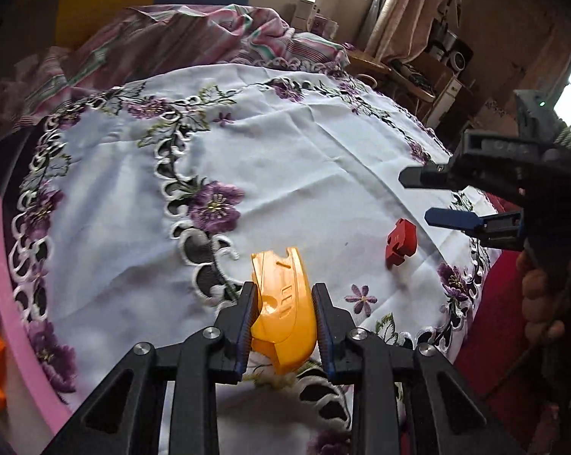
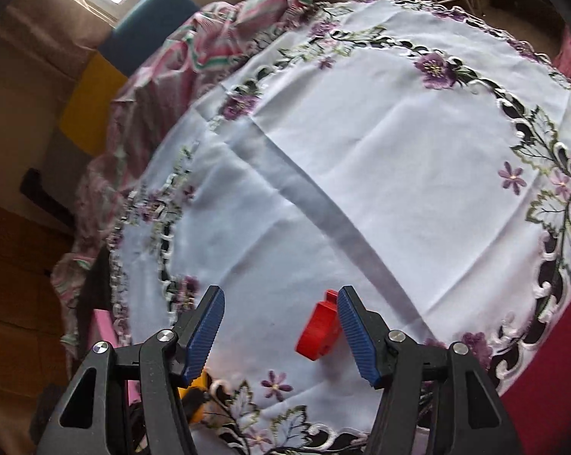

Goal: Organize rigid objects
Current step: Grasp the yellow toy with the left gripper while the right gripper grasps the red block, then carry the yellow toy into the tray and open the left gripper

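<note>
Both tongs tilt steeply downward, left tongs clamping yellow piece.

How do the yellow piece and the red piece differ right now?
The yellow piece is clamped between the left gripper's pads; the red piece lies free on the tablecloth, inside the right gripper's open jaws. The yellow piece is a curved, slotted shell; the red piece is a blocky, notched part. The yellow piece looks larger. Both look like rigid plastic.

Both wrist cameras look steeply down, close over the shared tablecloth.
</note>
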Demonstrator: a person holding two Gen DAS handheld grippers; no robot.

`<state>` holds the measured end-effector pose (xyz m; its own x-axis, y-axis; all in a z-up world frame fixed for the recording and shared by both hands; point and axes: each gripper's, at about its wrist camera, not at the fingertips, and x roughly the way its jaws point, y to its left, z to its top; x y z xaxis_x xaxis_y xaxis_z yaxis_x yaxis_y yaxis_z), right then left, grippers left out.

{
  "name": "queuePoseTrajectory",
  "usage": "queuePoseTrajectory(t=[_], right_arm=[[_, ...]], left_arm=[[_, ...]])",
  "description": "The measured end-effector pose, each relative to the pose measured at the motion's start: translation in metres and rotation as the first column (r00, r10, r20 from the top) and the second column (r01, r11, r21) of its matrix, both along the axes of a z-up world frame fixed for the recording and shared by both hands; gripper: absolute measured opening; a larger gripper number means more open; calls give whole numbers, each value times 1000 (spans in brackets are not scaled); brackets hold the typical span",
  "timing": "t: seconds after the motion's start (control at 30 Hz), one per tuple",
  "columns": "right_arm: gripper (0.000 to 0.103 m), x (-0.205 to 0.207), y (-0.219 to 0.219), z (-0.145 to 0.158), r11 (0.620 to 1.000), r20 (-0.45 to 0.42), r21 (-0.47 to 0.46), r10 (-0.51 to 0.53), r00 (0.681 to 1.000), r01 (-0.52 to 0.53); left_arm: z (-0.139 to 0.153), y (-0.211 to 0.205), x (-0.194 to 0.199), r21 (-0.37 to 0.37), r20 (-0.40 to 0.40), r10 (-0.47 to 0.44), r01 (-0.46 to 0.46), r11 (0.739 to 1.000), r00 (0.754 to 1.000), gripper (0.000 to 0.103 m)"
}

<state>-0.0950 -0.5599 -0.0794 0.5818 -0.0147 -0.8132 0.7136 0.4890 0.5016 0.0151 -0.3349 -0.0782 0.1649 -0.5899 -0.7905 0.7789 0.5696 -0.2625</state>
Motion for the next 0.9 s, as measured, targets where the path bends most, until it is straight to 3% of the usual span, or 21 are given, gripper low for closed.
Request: queuePoseTrajectory(t=[0.23,0.4,0.5,0.57,0.6,0.77,0.9], right_arm=[[62,8,2,-7,1000,-135,-23,4,991,-7],[59,20,3,-16,998,-255,-35,34,966,-44],[43,28,4,-26,998,-323,-20,45,945,-54],[14,36,6,-33,995,-369,-3,89,925,-97],[14,40,8,-36,993,-385,-1,112,916,-121],[14,57,26,-29,971,-377,-73,184,908,-228],[14,82,57,-23,920,-310,-147,307,900,-364]], left_arm=[[12,30,3,-33,20,43,-42,999,999,29],[20,47,4,-58,30,60,-58,997,998,29],[25,56,4,-78,27,73,-71,994,997,29],[29,64,4,-90,25,85,-82,993,996,29],[30,67,4,-93,27,89,-86,992,996,29],[35,91,4,-91,46,139,-135,987,989,29],[41,119,12,-88,57,220,-214,973,974,29]])
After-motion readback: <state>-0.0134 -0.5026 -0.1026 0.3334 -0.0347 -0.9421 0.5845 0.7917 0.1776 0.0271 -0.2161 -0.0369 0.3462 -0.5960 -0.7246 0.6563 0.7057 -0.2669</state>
